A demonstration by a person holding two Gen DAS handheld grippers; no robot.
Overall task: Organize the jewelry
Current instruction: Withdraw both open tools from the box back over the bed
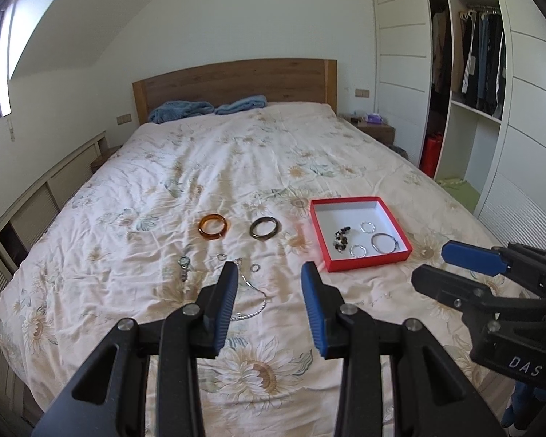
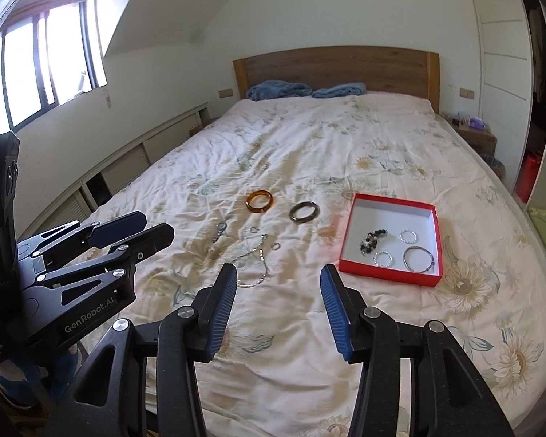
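Both tools hover above the foot of the bed (image 1: 109,189), released and carrying nothing. The left tool (image 1: 269,273) has its fingers parted over the silver chain necklace (image 1: 253,291); the right tool (image 2: 278,276) has its fingers parted over bare floral bedspread, just short of the near left corner of the red box (image 2: 389,273).

Governing relation: the loose jewelry lies ahead of and below the left tool, whereas the red box lies ahead and to the right, nearer the right tool. The chain necklace is the closest loose piece to either tool; its long axis runs roughly away from the camera, bending at the near end.

Count, loose on the bedspread:
- one amber bangle (image 1: 213,226);
- one dark olive bangle (image 1: 265,228), beside it and nearer the box;
- one chain necklace;
- two small rings (image 1: 254,267);
- one small silver pendant-like piece (image 1: 184,266), type unclear.

Count, inside the red box:
- one dark beaded bracelet (image 2: 373,241);
- two small silver hoops (image 2: 407,236);
- one larger silver bangle (image 2: 418,258).

Judgement: sorting is partly complete; six pieces remain outside the box.
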